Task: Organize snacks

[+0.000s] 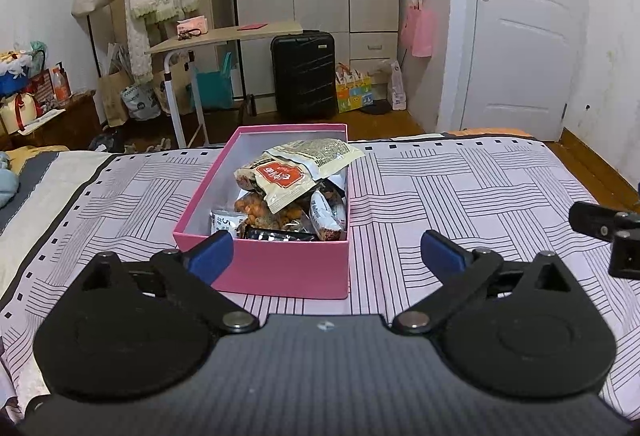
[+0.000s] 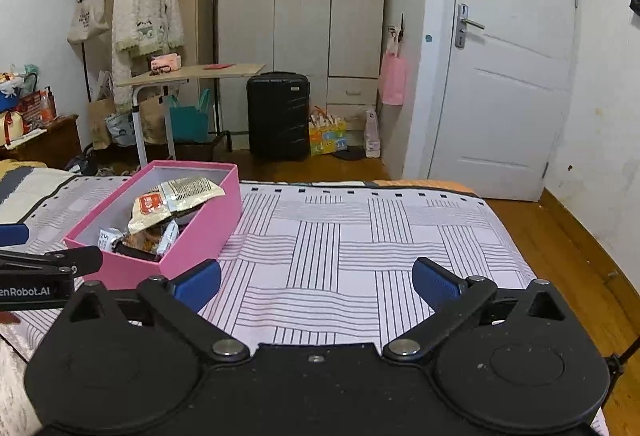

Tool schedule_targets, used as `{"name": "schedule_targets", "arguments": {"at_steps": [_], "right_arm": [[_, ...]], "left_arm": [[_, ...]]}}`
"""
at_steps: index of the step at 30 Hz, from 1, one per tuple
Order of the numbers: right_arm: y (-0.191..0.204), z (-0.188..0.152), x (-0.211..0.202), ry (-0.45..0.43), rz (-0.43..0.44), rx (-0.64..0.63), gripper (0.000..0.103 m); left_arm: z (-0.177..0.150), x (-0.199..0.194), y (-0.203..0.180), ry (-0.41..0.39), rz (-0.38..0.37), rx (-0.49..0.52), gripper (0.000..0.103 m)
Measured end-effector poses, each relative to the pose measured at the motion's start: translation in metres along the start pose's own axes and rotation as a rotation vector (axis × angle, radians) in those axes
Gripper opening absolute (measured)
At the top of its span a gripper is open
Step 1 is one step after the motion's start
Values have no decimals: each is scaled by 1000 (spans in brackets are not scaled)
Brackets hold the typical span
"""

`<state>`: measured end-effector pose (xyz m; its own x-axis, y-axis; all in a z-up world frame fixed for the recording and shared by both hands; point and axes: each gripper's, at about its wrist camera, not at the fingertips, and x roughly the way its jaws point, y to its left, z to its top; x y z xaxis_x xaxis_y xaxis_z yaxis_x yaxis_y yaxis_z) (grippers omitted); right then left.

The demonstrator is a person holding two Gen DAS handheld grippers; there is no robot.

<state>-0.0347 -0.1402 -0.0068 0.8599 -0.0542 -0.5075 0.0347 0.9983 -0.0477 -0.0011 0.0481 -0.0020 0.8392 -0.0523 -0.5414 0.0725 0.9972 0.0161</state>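
Observation:
A pink open box (image 1: 280,268) sits on the bed, filled with several snack packets (image 1: 280,176). A beige packet with a red label lies on top. My left gripper (image 1: 326,256) is open and empty, just in front of the box's near wall. In the right wrist view the box (image 2: 200,236) is at the left, with the packets (image 2: 160,212) inside. My right gripper (image 2: 316,284) is open and empty above bare bedsheet to the right of the box. The left gripper's body (image 2: 40,276) shows at the left edge of that view.
The bed has a pink sheet with black line patterns (image 2: 360,244). Beyond its far edge are wood floor, a black suitcase (image 1: 304,76), a small rolling table (image 1: 224,34), a clothes rack and a white door (image 1: 520,36).

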Motion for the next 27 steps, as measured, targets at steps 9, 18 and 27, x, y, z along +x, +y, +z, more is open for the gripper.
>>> {"name": "schedule_targets", "arguments": {"at_steps": [9,18,27], "right_arm": [[-1,-4,4,5,6,33,103],[3,-6,6,12,1,27,103],[2,-6,8,21,-1,26,103]], "left_arm": [[-3,0,-1,8,-2,-1,103],[-6,1,-2,5,24,16,103],[-9,2,-2,8,41,21,103]]}}
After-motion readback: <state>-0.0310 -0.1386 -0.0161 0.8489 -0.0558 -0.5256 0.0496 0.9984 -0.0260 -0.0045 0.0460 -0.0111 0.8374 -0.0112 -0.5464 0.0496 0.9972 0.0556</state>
